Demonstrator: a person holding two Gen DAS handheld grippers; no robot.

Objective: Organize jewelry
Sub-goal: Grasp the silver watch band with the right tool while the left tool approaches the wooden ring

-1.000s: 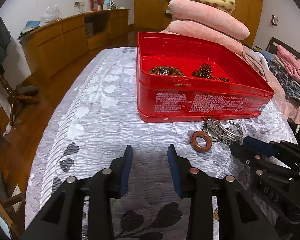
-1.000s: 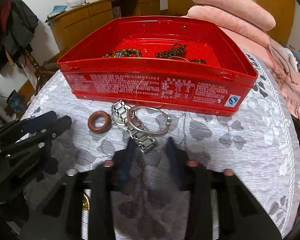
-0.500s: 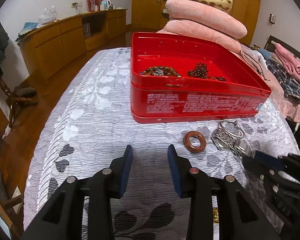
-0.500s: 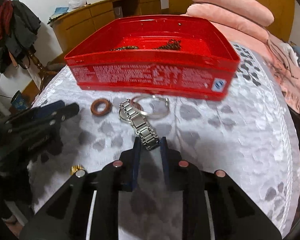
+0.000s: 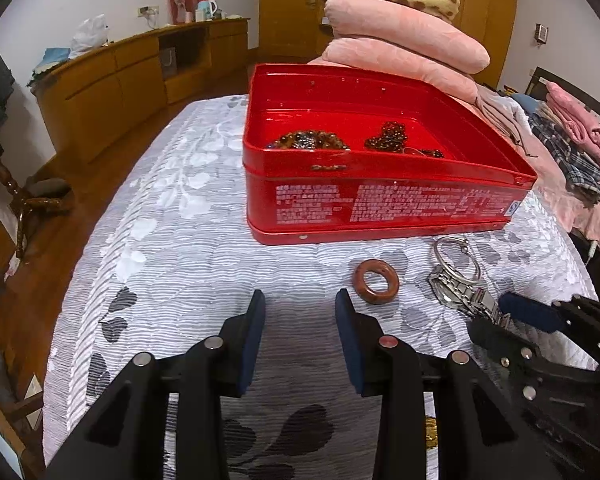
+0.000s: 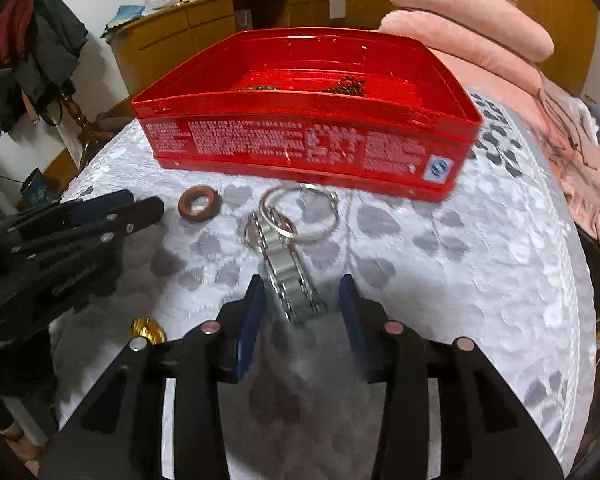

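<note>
A red tin box (image 5: 380,204) (image 6: 300,148) stands on the bed and holds beaded bracelets (image 5: 308,142). In front of it lie a brown wooden ring (image 5: 376,281) (image 6: 199,204), a thin silver bangle (image 6: 300,216) (image 5: 456,256) and a silver metal watch (image 6: 292,280) (image 5: 460,296). My right gripper (image 6: 302,304) is open, its fingers on either side of the watch band's near end. It also shows in the left wrist view (image 5: 496,320). My left gripper (image 5: 300,324) is open and empty, just left of the wooden ring.
A small gold piece (image 6: 146,328) lies on the bedspread (image 5: 160,240) near my left gripper's body (image 6: 60,236). Pink pillows (image 5: 400,36) are stacked behind the box. Folded clothes (image 5: 572,136) lie at the right. A wooden cabinet (image 5: 120,80) stands across the floor at the left.
My right gripper narrowed half a second ago, then opened wide again and moved forward around the watch band's end. My left gripper stayed open and drew back slightly.
</note>
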